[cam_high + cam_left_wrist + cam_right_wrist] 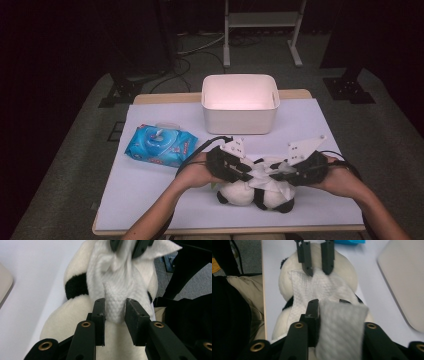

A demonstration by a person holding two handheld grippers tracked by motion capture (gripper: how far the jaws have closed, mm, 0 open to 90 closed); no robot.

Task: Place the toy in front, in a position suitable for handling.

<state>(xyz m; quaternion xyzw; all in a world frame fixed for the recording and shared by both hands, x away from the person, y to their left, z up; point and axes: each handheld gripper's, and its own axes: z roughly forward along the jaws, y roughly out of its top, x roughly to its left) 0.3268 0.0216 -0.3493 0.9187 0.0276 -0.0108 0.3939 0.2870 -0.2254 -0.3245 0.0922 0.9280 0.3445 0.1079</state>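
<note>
At the near edge of the worktop (150,200), around 6 o'clock from the white bin (240,102): a black-and-white plush panda (237,194), lying with its long axis running from 9 to 3 o'clock across the high view, which end is the head impossible to tell. Draped over its top, a white wet wipe (264,176), stretched along the same 9-to-3 line. Left gripper (246,175) at the 9 o'clock end, jaws narrowed on a bunched fold of the wipe (115,307), fabric pinched between both pads. Right gripper (274,172) at the 3 o'clock end, the wipe's other end (342,327) between its jaws and lying against the left pad, firm clamping there not clear. Grippers pointing at each other, tips close. At 10 o'clock from the panda, well apart, a blue pack of wipes (161,145), lying flat with its long axis slightly tilted.
</note>
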